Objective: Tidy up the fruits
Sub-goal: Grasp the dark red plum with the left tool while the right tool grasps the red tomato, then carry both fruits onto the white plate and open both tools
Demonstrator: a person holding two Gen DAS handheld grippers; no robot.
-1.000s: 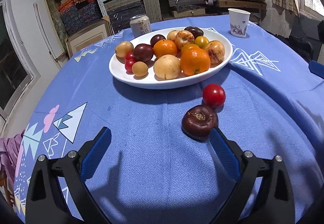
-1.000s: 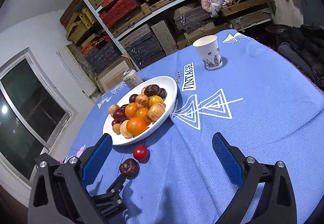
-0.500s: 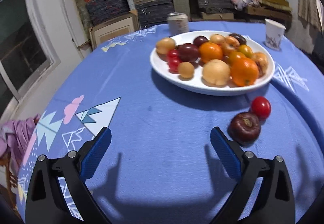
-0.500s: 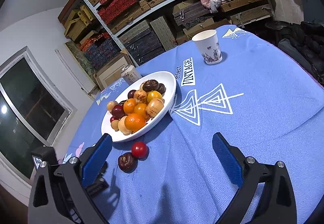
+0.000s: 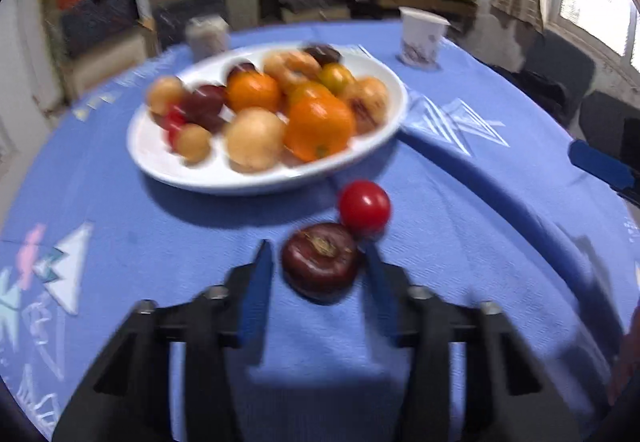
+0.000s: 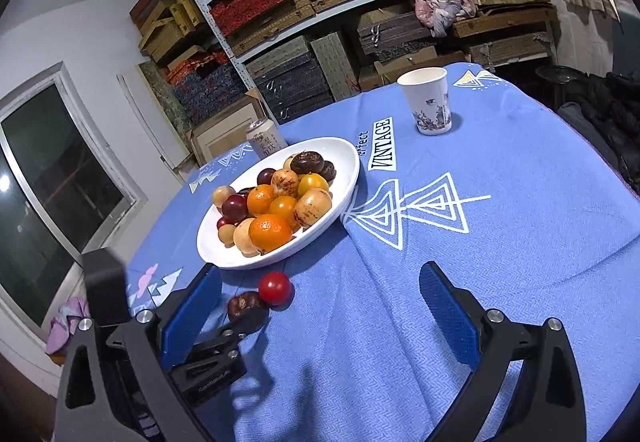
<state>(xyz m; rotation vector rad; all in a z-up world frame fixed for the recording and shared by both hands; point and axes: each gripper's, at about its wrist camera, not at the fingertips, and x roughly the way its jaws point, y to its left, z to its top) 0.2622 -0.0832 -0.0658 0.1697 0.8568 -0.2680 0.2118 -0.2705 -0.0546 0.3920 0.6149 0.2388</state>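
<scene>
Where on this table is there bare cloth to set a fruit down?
Bare cloth lies between the white plate and the paper cup, and on the wide stretch under the right gripper. It is crowded where the dark fruit, the red tomato and the closing left gripper meet.

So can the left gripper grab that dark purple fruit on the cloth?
Probably yes. The left gripper already has the dark fruit between its closing fingers, nothing blocks it. The red tomato sits right behind, touching or nearly so, and might get nudged.
</scene>
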